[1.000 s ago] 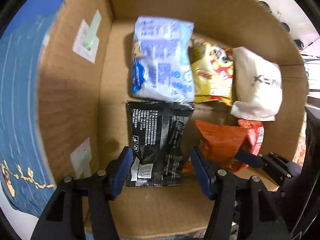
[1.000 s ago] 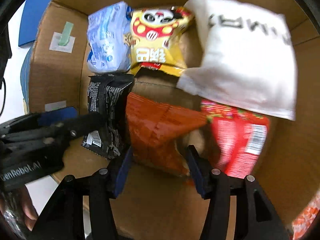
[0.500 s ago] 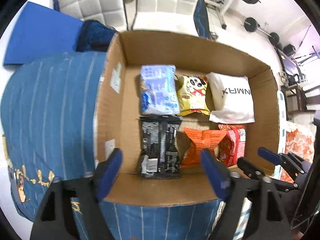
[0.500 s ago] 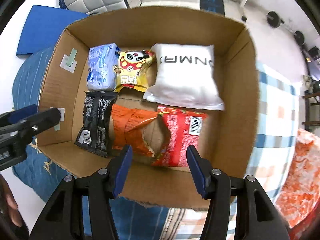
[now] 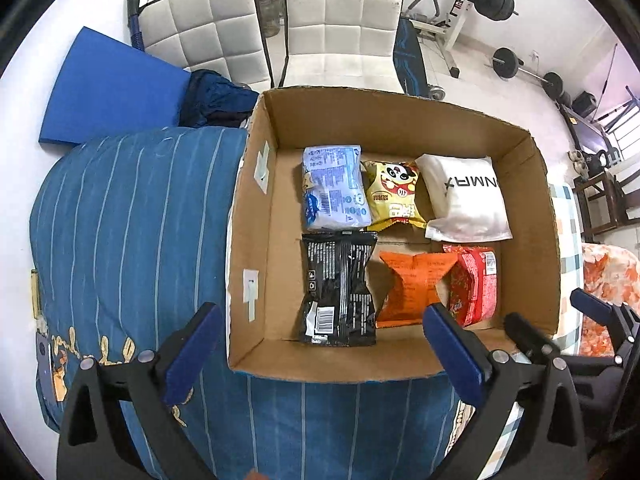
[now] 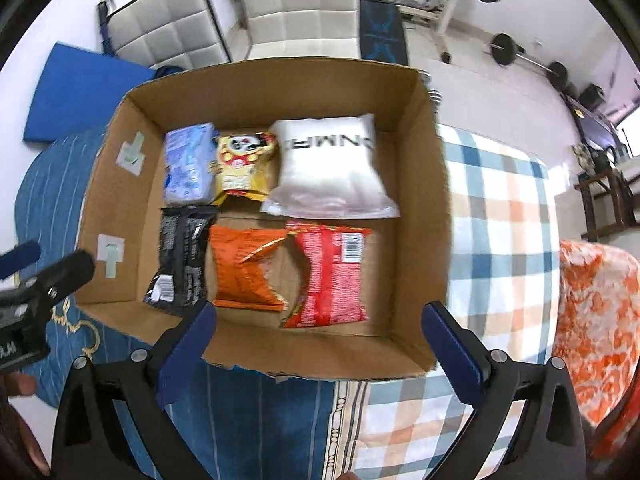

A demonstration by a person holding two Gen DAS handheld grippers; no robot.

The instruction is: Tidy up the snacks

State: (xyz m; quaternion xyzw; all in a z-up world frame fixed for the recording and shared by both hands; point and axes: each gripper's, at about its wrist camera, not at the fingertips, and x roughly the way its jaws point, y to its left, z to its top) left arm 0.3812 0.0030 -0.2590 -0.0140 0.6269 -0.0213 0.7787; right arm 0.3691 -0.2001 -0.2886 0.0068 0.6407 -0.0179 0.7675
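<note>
Cardboard box (image 5: 400, 364) holds 6 snack packets (image 5: 340, 286), long axes pointing away; both claws (image 5: 320, 344) (image 6: 320, 340) spread, empty.

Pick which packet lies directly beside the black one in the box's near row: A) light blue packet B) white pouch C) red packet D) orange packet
D: the orange packet sits right next to the black packet in the near row of the cardboard box, with the red packet beyond it.

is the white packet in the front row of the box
No, the white packet lies in the back row of the box, behind the red packet.
</note>
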